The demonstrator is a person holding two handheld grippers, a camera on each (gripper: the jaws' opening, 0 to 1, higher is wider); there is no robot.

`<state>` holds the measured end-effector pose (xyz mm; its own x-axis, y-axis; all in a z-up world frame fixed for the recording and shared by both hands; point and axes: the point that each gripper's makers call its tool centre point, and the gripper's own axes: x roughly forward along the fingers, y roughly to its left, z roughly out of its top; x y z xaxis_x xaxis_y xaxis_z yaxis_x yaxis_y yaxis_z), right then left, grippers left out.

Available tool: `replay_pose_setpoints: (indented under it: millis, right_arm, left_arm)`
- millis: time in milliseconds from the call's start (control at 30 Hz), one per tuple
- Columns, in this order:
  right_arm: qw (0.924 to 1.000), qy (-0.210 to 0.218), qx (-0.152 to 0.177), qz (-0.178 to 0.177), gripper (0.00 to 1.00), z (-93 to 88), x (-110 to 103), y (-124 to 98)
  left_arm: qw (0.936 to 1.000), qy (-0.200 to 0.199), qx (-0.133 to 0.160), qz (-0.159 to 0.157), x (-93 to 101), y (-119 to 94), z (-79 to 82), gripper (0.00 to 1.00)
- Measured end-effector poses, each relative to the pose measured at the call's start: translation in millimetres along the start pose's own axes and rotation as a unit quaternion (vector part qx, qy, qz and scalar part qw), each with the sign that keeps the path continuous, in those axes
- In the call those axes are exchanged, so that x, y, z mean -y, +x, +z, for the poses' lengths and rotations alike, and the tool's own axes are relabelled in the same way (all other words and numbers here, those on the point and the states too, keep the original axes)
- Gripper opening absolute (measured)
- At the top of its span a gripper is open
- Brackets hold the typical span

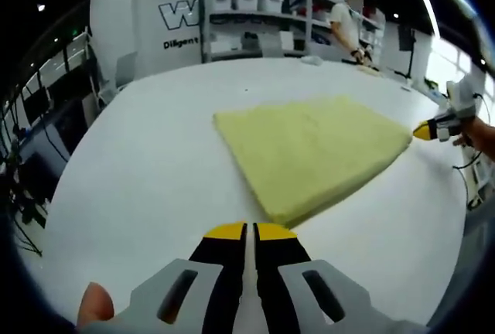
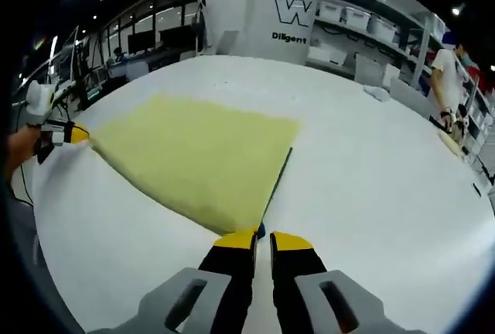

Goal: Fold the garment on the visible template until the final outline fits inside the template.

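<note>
A yellow garment lies folded into a flat four-sided pad on the white table. My left gripper is shut, its yellow tips just short of the pad's nearest corner. In the right gripper view the garment spreads ahead, with a thin dark template line showing along its right edge. My right gripper is shut at that view's nearest corner, and whether cloth is pinched is hidden. Each gripper also appears at the opposite corner: the right gripper and the left gripper.
A small white cloth lies far back on the table. A person stands at the far side near shelves with bins. The table's rounded edge runs close to both hands.
</note>
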<state>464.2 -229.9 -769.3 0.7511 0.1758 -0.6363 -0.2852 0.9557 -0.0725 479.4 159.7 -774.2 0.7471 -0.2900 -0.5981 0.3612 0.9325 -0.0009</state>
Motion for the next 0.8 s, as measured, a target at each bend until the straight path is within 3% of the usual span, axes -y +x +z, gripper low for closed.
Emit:
replay_pose_setpoints:
  millis: [133, 333, 433, 567, 800]
  right_arm:
    - [0.9997, 0.000, 0.023, 0.007, 0.07, 14.6, -5, -2]
    - [0.9994, -0.023, 0.012, 0.022, 0.12, 11.6, -18, 13]
    - [0.9993, -0.029, 0.009, 0.024, 0.12, 10.7, -23, 17]
    - [0.9990, -0.036, -0.010, 0.024, 0.14, 1.4, -24, 23]
    - [0.9990, -0.029, -0.026, 0.024, 0.17, -7.6, -22, 25]
  left_arm:
    - [0.9997, -0.004, 0.021, 0.008, 0.9, 0, 13.3, 0.00]
    - [0.9982, -0.002, 0.060, 0.005, 13.9, 5, 34.1, 0.04]
    - [0.9989, 0.016, 0.044, -0.008, 24.9, 14, 29.6, 0.05]
    - [0.9998, 0.016, 0.000, -0.010, 27.0, 24, 8.3, 0.05]
    - [0.9996, 0.021, -0.012, -0.011, 29.6, 27, -1.4, 0.02]
